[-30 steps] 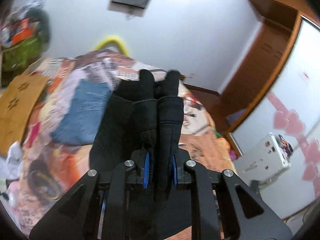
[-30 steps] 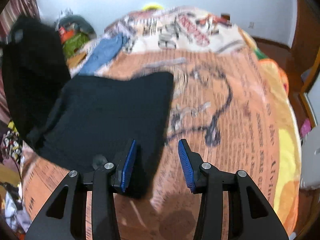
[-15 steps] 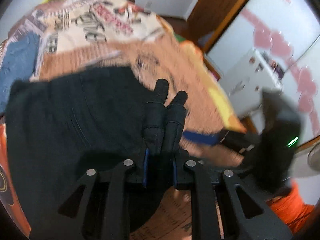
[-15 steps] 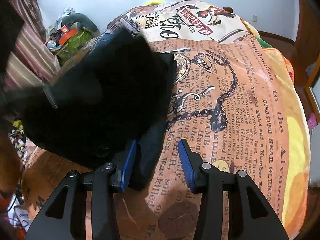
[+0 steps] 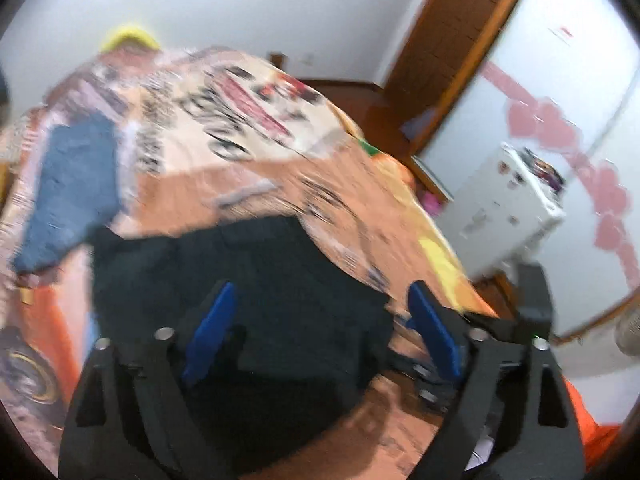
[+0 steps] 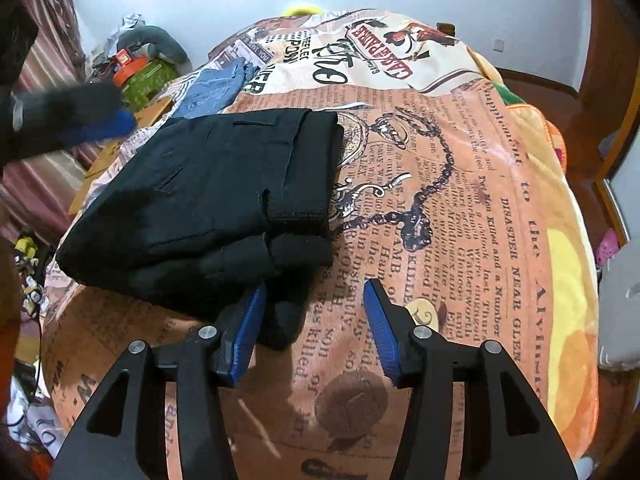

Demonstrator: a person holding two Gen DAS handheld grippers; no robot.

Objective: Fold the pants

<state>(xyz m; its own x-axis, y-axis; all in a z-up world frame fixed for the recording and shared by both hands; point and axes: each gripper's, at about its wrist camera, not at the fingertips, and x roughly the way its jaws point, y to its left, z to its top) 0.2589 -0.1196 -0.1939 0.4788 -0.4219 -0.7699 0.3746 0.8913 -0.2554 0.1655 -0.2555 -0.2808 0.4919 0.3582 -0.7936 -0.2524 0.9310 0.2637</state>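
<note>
The orange newspaper-print bedspread is carrying the folded black fabric pants, now lying free ahead of both sets of fingers. The left gripper, clamped on them a moment ago, is opening wide and empty above them; the right gripper is opening too, its left pad beside their near corner, gripping nothing, so the fold looks finished.

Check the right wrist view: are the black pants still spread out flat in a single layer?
No: the black pants lie folded into a thick stack on the printed bedspread, with layered edges showing at the near end.
</note>
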